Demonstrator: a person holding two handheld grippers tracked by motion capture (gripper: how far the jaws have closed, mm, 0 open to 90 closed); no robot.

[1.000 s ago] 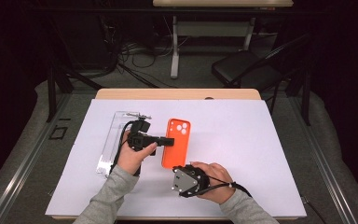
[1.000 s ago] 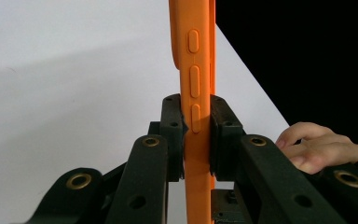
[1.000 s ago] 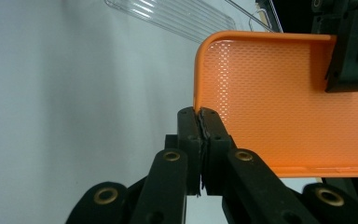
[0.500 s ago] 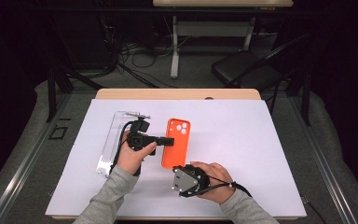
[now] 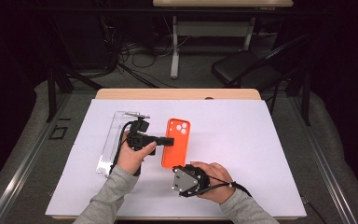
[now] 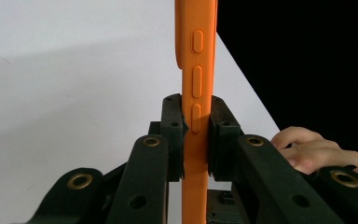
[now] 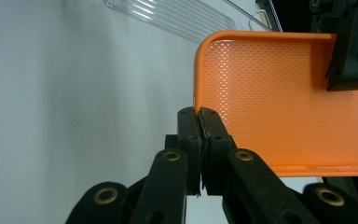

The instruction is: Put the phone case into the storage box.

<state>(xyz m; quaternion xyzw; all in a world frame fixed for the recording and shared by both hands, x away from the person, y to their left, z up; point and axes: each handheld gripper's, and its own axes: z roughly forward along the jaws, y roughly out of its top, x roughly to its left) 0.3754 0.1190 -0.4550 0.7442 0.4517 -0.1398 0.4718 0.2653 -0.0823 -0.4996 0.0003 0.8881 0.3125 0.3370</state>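
**Two Grippers, One Orange Case**

While the high view shows one orange phone case mid-table beside one clear case, the left gripper view shows its jaws clamped across the buttoned edge. The right gripper pinches the lower rim. Bare white table lies rightward.

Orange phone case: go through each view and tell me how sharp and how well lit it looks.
High view: the orange phone case is small and soft-edged but evenly lit on the bright white table cover, with the room behind dark. Left gripper view: its side buttons are crisp between the left gripper jaws, the background black. Right gripper view: the dotted inner texture is sharp above the right gripper, with a pale glare near the corner.
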